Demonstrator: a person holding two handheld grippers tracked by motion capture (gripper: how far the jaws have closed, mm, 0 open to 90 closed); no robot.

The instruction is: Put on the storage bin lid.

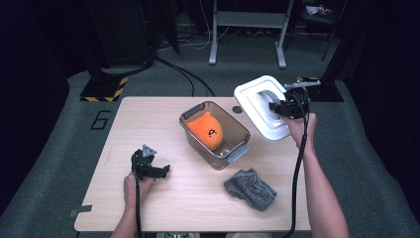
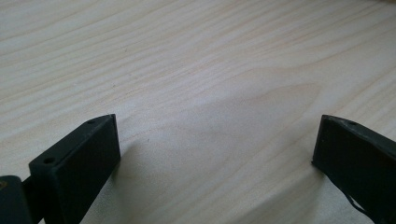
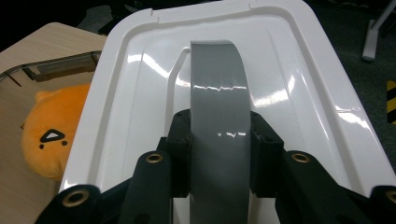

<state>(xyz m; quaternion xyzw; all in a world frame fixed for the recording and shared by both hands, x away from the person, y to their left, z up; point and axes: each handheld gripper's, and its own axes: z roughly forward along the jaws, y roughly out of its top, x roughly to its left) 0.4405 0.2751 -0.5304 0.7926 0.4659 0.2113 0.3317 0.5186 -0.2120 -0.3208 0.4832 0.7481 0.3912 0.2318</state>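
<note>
White plastic lid (image 1: 261, 105) hangs tilted in the air at the table's (image 1: 198, 208) far right corner, just beside the clear storage bin (image 1: 236, 130); the right gripper (image 3: 219, 154) is clenched on its grey handle (image 3: 217, 84). An orange plush toy (image 1: 207, 130) lies inside the bin, and a grey cloth (image 1: 250, 188) sits on the wood near it. The left gripper (image 2: 215, 154) rests low over the bare tabletop, jaws spread wide with nothing between them

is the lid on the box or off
Off. The right gripper holds the white lid by its grey handle, lifted beside the open box.
</note>
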